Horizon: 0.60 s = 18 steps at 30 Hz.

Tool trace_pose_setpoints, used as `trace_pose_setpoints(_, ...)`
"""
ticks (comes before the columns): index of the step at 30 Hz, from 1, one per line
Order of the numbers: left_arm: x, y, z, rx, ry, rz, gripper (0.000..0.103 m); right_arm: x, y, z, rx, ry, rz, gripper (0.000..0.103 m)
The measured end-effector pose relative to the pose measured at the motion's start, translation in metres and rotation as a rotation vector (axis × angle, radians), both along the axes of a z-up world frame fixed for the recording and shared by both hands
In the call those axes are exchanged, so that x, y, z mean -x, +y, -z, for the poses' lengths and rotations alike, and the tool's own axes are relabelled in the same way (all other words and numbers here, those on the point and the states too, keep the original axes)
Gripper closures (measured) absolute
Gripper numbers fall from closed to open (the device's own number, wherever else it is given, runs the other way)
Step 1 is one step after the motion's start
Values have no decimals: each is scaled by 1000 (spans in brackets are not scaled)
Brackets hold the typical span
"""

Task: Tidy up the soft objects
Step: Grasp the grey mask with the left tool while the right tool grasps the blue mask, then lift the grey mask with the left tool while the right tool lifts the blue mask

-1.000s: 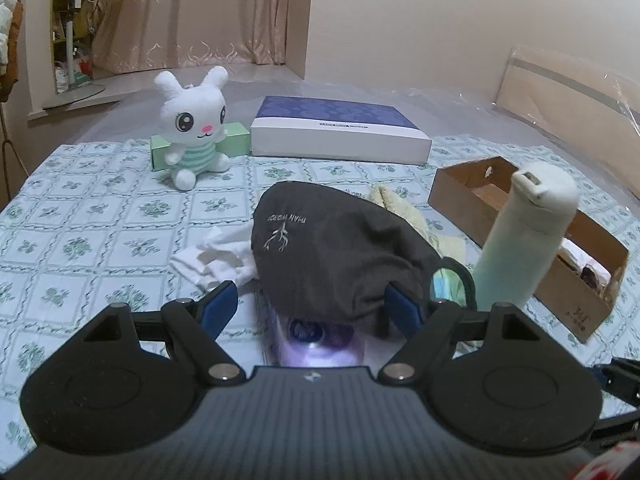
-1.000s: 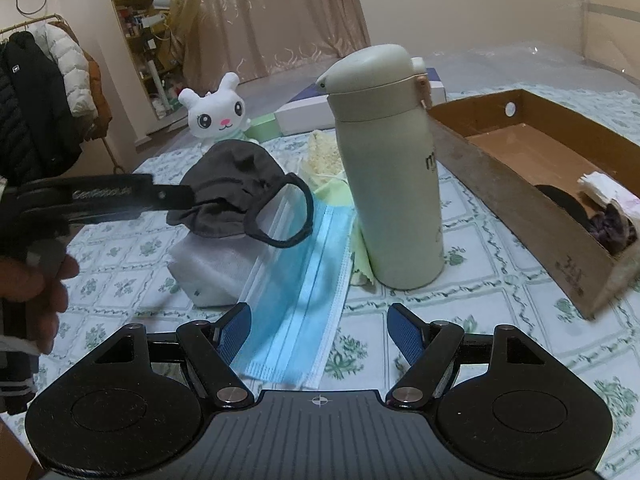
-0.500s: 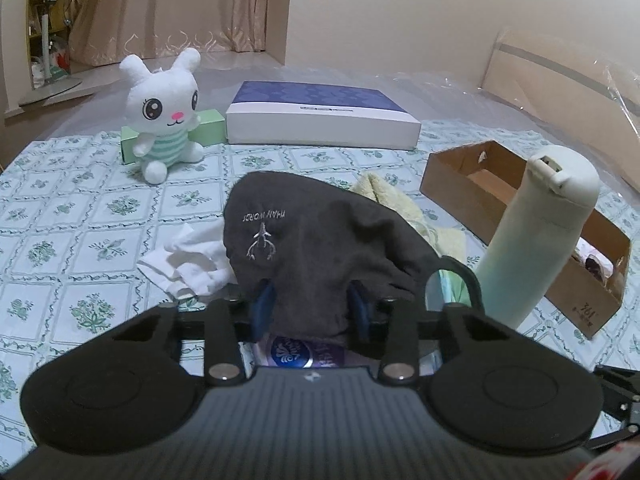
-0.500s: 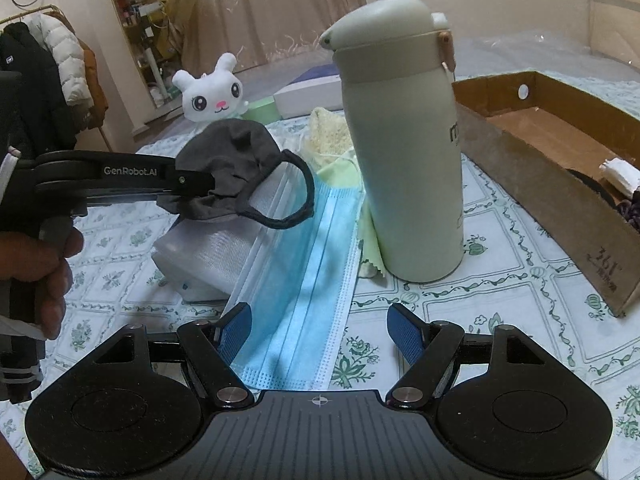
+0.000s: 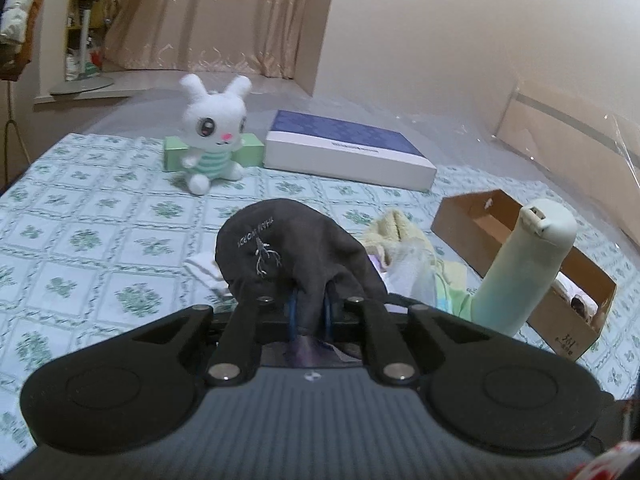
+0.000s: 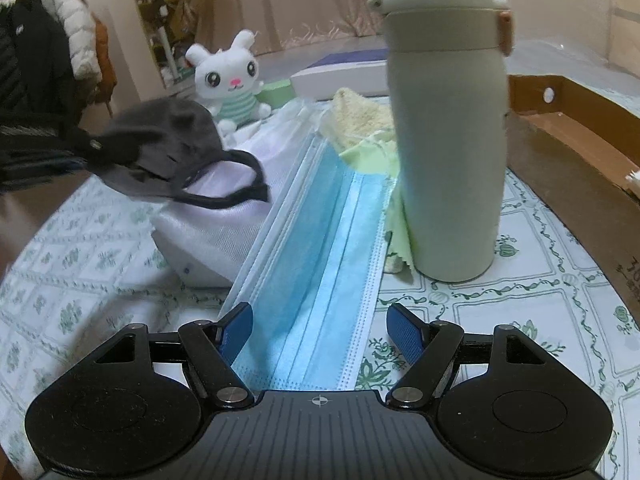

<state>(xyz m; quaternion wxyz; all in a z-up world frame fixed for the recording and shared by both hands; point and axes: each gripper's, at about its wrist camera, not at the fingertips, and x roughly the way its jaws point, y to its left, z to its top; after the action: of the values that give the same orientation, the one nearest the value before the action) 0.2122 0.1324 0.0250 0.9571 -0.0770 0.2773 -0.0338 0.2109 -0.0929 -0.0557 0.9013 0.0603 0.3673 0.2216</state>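
Left wrist: left tool (image 5: 310, 314) closing, pinching grey mask (image 5: 292, 248) edge; right tool (image 6: 318, 330) agape astride blue mask (image 6: 320, 240)

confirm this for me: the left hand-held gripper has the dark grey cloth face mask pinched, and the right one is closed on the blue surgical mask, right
Not quite. The right hand-held gripper is open, its blue pads apart either side of the blue pleated surgical mask, as the right wrist view shows. The left hand-held gripper is closing on the dark grey cloth face mask.

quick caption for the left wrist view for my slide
Left gripper closing on a dark grey cloth mask, with a plush rabbit and pale flask beyond.
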Motion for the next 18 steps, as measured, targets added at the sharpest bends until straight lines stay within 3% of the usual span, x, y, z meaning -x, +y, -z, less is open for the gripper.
trace_pose_setpoints(4,18,8,-1,-11,-2,-26,92,0,10,5,47,-11,-34,30)
trace_pose_setpoints(10,41,19,6,-6,24,-59,92,3,28,14,157,-40,-83,57)
trace_pose_setpoints(13,50,22,12,-1,43,-66,92,6,31,15,199,-56,-105,79)
trace_pose_setpoints(15,55,22,15,1,52,-70,92,8,30,14,217,-54,-110,103)
trace_pose_setpoints(18,64,22,18,-1,59,-77,92,13,25,12,213,-42,-106,103)
